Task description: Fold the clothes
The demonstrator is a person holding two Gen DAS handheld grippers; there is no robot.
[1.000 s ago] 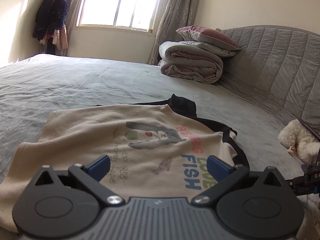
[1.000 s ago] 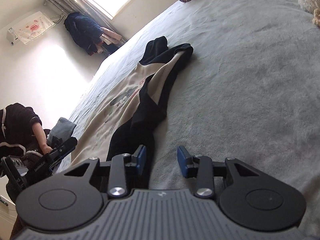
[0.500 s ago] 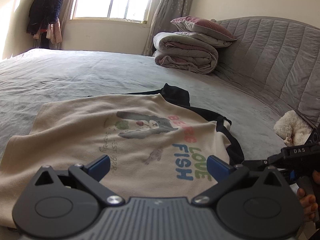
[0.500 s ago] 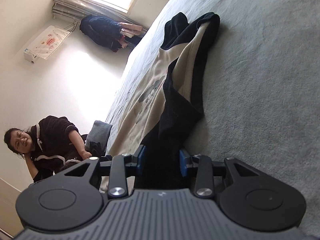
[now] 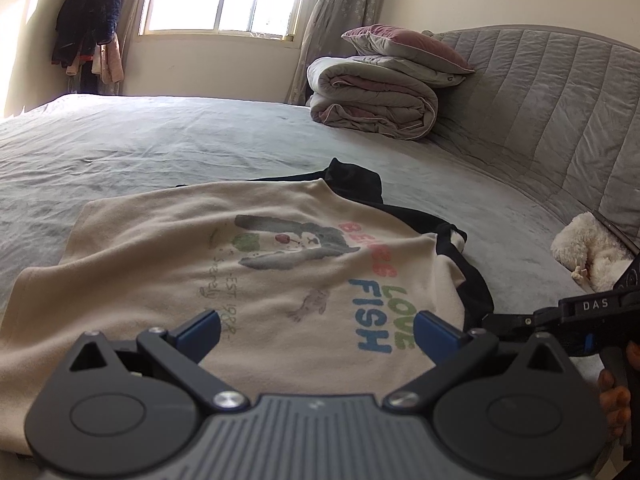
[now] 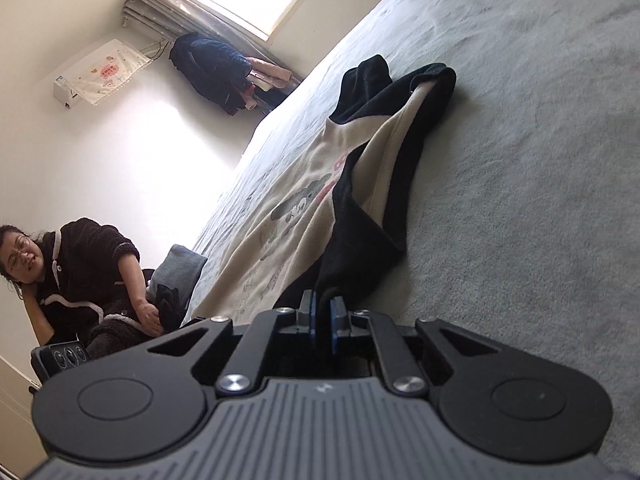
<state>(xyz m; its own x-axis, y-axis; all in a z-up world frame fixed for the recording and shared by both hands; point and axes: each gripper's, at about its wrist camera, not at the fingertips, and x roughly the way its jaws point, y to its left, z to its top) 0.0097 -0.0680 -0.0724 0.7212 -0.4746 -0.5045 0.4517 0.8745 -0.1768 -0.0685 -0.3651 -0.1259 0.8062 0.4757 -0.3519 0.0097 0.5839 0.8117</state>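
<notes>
A beige shirt (image 5: 224,264) with a dog print and "LOVE FISH" lettering lies flat on the grey bed (image 5: 160,140); it has black sleeves and a black collar. My left gripper (image 5: 316,330) hovers open just above the shirt's near hem, nothing between its blue pads. In the right wrist view my right gripper (image 6: 322,314) is shut on the end of the black sleeve (image 6: 352,248), which runs away along the shirt's right edge. The right gripper (image 5: 520,322) also shows at the right edge of the left wrist view, held by a hand.
A folded quilt (image 5: 372,100) with a pillow on top sits at the head of the bed by the padded headboard (image 5: 560,120). A white plush toy (image 5: 588,250) lies at the right. A person in dark clothes (image 6: 84,276) sits beside the bed at the left.
My right gripper moved onto the black sleeve end and closed on it. The left gripper stayed open and drifted slightly nearer the hem.
</notes>
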